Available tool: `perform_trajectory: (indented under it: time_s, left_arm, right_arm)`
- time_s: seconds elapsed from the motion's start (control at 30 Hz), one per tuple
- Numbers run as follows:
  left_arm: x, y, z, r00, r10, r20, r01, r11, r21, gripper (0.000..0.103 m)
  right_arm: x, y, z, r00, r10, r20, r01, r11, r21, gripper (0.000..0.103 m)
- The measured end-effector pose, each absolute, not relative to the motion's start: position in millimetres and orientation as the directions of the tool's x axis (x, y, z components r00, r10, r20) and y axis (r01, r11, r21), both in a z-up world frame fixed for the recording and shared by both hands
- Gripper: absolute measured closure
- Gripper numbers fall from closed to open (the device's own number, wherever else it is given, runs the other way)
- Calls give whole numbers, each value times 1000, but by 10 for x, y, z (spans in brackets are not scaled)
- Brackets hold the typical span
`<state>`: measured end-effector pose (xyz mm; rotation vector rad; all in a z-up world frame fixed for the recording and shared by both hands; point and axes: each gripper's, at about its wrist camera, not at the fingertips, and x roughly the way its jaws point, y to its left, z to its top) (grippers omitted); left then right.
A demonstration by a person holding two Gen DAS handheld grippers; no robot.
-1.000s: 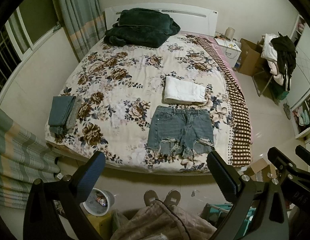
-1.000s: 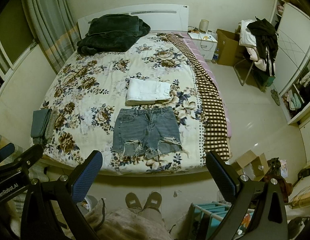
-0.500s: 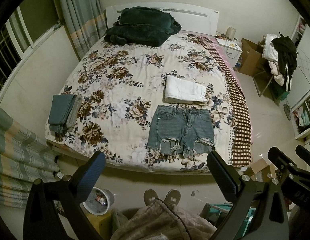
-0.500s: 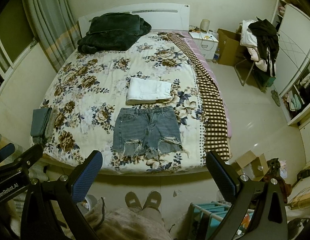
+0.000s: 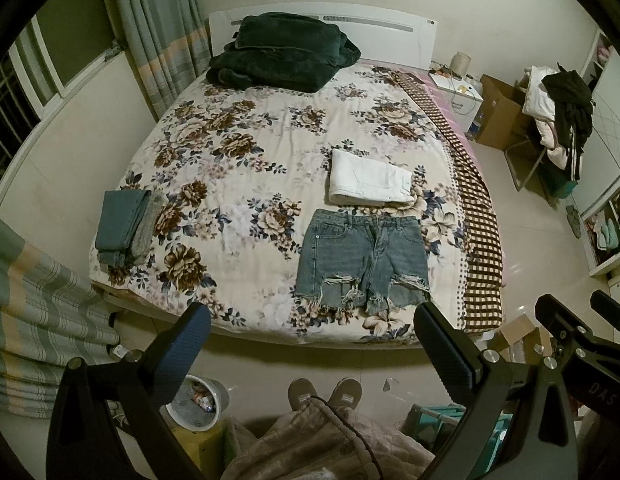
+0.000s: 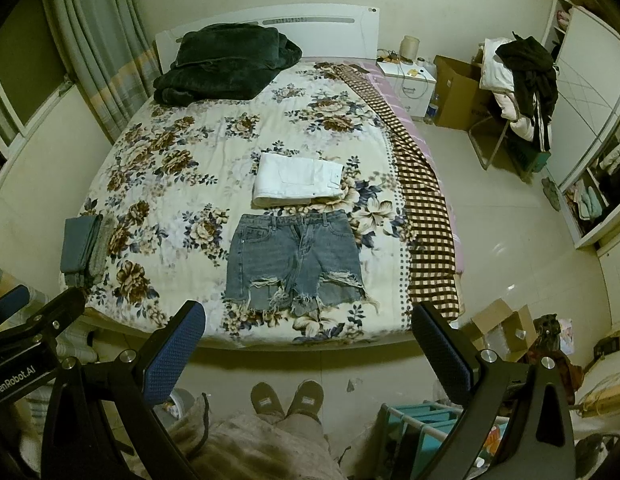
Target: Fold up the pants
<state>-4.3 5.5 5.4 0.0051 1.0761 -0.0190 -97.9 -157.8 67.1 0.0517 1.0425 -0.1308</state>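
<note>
Frayed blue denim shorts (image 5: 364,258) lie spread flat near the foot edge of the floral bed (image 5: 237,168); they also show in the right wrist view (image 6: 293,260). A folded white garment (image 5: 370,178) lies just beyond their waistband, also in the right wrist view (image 6: 297,180). My left gripper (image 5: 312,340) is open and empty, held above the floor short of the bed's foot. My right gripper (image 6: 307,340) is open and empty at about the same place.
A folded blue-grey pile (image 5: 123,226) sits on the bed's left edge, a dark green blanket (image 5: 281,56) by the headboard. A checked cloth (image 5: 478,216) runs along the right side. Slippered feet (image 5: 326,392), a bin (image 5: 197,404), cardboard boxes (image 5: 518,336) and a clothes-laden chair (image 5: 558,120) stand around.
Both views have shifted very slightly towards the bed. The clothes have not moved and both grippers stay open.
</note>
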Motion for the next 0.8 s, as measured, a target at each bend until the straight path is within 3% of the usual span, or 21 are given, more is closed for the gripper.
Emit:
perform_trajectory:
  time_s: [0.33, 0.8]
  left_arm:
    - [271, -40, -155, 514, 82, -854, -5, 996, 92, 0]
    - [1528, -687, -1407, 398, 187, -898, -49, 982, 182, 0]
  right_arm:
    - [-724, -1700, 316, 455, -97, -885, 186, 982, -12, 0]
    - [957, -2701, -1111, 304, -52, -951, 197, 980, 9, 0]
